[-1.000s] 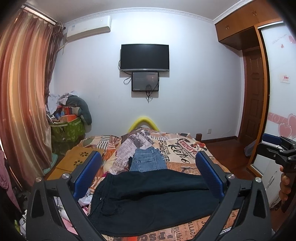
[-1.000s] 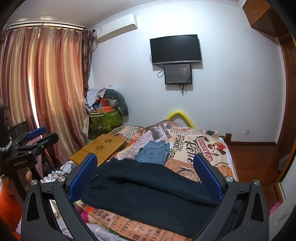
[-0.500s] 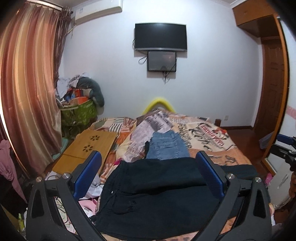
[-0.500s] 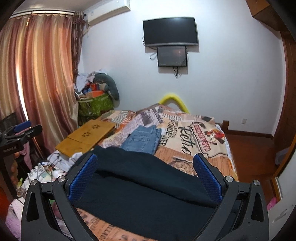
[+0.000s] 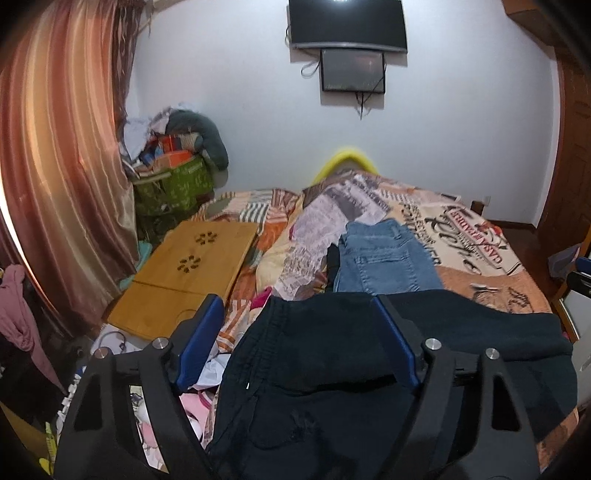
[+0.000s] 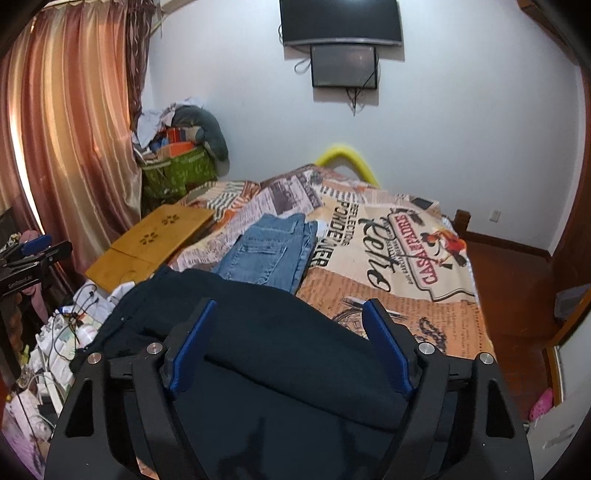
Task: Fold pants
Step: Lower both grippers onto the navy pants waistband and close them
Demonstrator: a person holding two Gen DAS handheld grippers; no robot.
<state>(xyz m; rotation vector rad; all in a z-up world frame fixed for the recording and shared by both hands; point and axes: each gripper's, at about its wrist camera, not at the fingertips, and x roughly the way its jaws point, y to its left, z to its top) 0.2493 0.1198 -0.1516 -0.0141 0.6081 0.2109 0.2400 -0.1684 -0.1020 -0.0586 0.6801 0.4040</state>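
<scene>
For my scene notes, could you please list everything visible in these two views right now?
Black pants: one, black, spread across the near end of the bed.
Jeans: one pair, light blue, folded, mid-bed beyond the black pants.
Bedspread: one, orange and cream newspaper print, covering the bed.
Wooden board: one, tan, at the bed's left edge.
Green bag: one, piled with clutter, in the corner.
Curtain: one, reddish, left.
Screens: two, black, on the wall.
Left gripper: one, black with blue pads, open above the pants, jaws just narrowing.
Right gripper: likewise.
</scene>
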